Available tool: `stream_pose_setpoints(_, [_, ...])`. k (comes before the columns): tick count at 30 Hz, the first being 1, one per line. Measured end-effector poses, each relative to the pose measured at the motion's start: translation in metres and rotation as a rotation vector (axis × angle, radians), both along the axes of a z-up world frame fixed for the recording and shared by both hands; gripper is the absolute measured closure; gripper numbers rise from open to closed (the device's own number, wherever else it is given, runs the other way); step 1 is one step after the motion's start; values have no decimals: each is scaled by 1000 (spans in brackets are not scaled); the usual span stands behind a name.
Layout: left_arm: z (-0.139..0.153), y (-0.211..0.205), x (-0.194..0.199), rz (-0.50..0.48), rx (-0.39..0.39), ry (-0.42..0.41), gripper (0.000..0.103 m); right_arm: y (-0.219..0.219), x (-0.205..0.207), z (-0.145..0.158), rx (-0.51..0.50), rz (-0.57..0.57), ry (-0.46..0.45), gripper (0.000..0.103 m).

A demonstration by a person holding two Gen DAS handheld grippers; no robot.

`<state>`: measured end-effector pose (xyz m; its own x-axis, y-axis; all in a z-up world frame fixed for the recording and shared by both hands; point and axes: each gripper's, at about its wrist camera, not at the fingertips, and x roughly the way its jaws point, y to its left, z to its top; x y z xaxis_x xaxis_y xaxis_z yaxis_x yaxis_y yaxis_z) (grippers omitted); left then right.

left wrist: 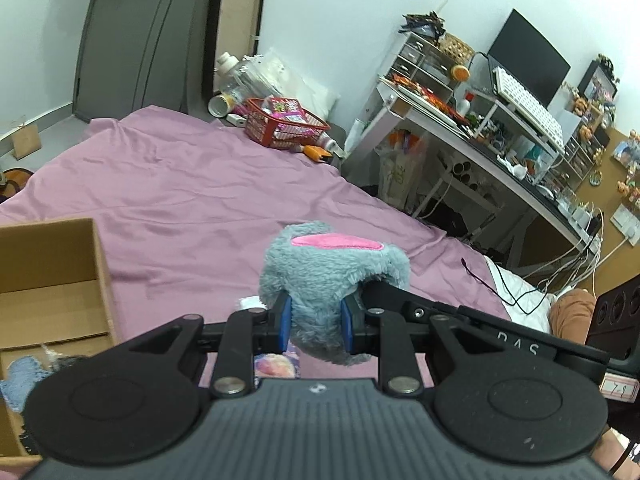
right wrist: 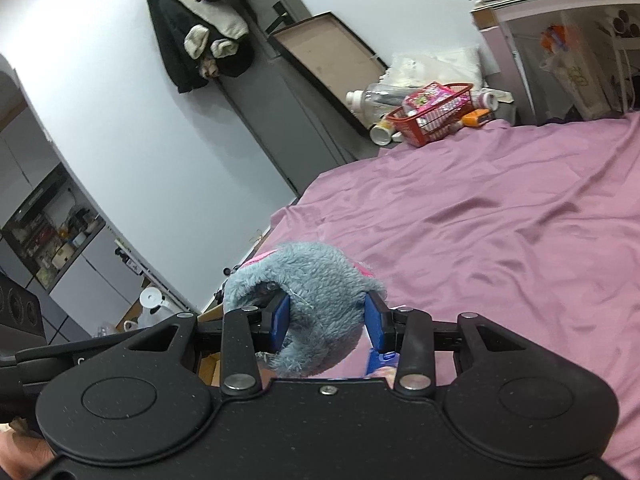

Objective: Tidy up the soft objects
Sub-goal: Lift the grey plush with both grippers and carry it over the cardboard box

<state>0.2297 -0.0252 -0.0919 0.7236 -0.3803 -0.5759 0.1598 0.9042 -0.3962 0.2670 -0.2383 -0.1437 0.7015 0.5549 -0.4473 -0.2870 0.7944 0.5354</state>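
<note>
A grey plush toy (left wrist: 328, 276) with a pink ear patch is held up above the purple bed sheet (left wrist: 192, 192). My left gripper (left wrist: 316, 322) is shut on one fluffy part of it, blue pads pressed into the fur. My right gripper (right wrist: 327, 322) is shut on another part of the same grey plush toy (right wrist: 308, 280), and its black arm shows at the right of the left wrist view. An open cardboard box (left wrist: 52, 280) stands at the lower left, with a light blue soft item (left wrist: 22, 380) inside it.
A red basket (left wrist: 282, 126) with packets sits at the bed's far end beside bottles and a pillow. A cluttered desk (left wrist: 500, 148) with a monitor runs along the right. Cables (left wrist: 520, 292) lie at the bed's right edge. A picture card (left wrist: 276, 364) lies below the toy.
</note>
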Motion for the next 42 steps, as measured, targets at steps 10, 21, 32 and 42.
stream_pose_setpoints(10, [3, 55, -13, 76, -15, -16, 80, 55, 0, 7, -3, 80, -13, 64])
stream_pose_setpoints(21, [-1, 124, -28, 183, -37, -15, 79, 124, 5, 7, -6, 185, -1, 61])
stream_pose_setpoints(32, [-19, 180, -25, 266, -66, 7, 79, 183, 14, 2, -61, 272, 22, 60])
stream_pose_setpoints(42, [-45, 213, -20, 344, -94, 71, 78, 219, 18, -14, -126, 336, 44, 59])
